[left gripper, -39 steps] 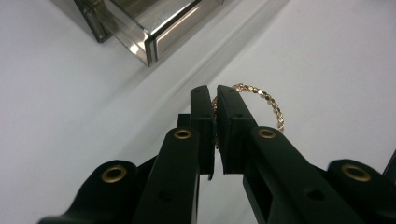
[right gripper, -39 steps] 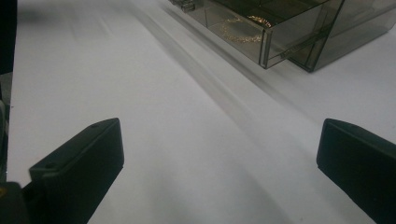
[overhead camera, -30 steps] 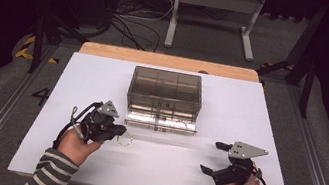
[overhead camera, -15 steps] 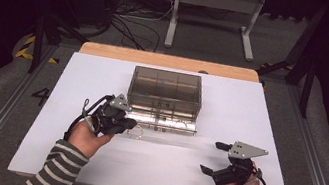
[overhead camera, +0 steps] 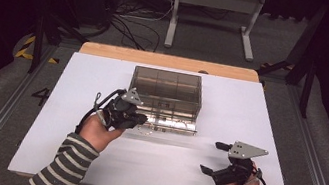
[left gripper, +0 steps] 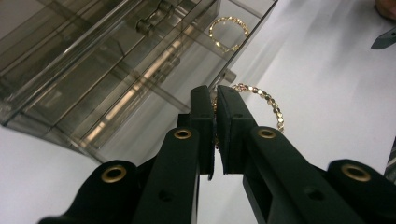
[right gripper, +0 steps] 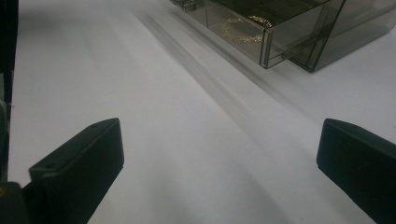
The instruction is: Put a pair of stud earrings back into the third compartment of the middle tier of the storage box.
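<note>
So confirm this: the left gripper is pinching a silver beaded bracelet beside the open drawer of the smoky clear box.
Wrong on colour. The left gripper is pinching a gold beaded bracelet beside the open drawer of the smoky clear box; the left gripper view shows it.

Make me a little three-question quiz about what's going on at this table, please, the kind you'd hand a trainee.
1. True or false: the left gripper is shut on a gold bead bracelet.
2. How do the jaws of the right gripper stand? A) pressed together B) wide apart with nothing between them C) closed on a drawer handle
3. Fill in: a second gold bracelet already lies inside the open ____ of the smoky clear box.

Key: 1 true; 2 B; 3 drawer.
</note>
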`<state>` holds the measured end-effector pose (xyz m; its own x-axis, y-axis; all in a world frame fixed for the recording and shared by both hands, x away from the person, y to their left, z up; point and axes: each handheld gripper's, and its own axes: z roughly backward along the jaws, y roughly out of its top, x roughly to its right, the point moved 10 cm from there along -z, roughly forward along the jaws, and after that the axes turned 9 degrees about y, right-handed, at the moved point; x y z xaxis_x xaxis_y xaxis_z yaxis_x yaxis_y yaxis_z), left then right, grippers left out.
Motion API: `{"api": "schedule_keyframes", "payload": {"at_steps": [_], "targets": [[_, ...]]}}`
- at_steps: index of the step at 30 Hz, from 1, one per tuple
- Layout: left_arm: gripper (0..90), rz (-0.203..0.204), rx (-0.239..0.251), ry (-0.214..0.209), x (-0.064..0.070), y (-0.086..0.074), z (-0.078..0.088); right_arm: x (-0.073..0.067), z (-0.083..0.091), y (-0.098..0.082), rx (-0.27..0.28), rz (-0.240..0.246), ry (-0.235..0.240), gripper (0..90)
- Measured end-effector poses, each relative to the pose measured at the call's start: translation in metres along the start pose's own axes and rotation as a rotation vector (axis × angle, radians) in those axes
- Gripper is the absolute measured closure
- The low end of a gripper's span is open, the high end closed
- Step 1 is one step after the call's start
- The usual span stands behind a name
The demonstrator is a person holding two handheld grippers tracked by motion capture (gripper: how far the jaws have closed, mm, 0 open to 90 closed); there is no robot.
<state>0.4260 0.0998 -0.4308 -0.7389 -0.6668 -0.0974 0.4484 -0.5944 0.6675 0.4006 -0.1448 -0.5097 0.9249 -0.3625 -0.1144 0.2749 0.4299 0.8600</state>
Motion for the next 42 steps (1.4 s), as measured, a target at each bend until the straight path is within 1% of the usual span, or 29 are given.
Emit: {"api": "schedule_keyframes", "payload": {"at_steps": [14,22,28,29,30,31,33,40,42], "targets": [[85.8,-0.031,0.016,-0.02,0.011,0.027,-0.011,0.0,0.0,0.0,-0.001,0.002,0.002,1.5],[85.8,-0.025,0.016,-0.041,0.014,0.037,-0.02,0.0,0.0,0.0,-0.002,0.003,0.003,1.5],[85.8,-0.024,0.016,-0.044,0.015,0.043,-0.026,-0.001,0.0,0.0,-0.002,0.004,0.005,1.5],[85.8,-0.031,0.014,-0.044,0.015,0.044,-0.027,-0.001,0.0,0.0,-0.001,0.004,0.006,1.5],[85.8,-0.023,0.018,-0.044,0.015,0.045,-0.028,-0.001,0.0,0.0,-0.002,0.004,0.006,1.5],[85.8,-0.026,0.017,-0.046,0.015,0.046,-0.029,-0.001,0.0,0.0,-0.002,0.004,0.006,1.5],[85.8,-0.018,0.02,-0.052,0.016,0.049,-0.032,-0.001,0.0,0.0,-0.002,0.005,0.006,1.5],[85.8,-0.021,0.016,-0.054,0.019,0.056,-0.043,-0.001,0.0,0.0,-0.002,0.005,0.008,1.5],[85.8,-0.029,0.012,-0.055,0.02,0.058,-0.046,-0.001,0.0,0.0,-0.003,0.006,0.008,1.5]]}}
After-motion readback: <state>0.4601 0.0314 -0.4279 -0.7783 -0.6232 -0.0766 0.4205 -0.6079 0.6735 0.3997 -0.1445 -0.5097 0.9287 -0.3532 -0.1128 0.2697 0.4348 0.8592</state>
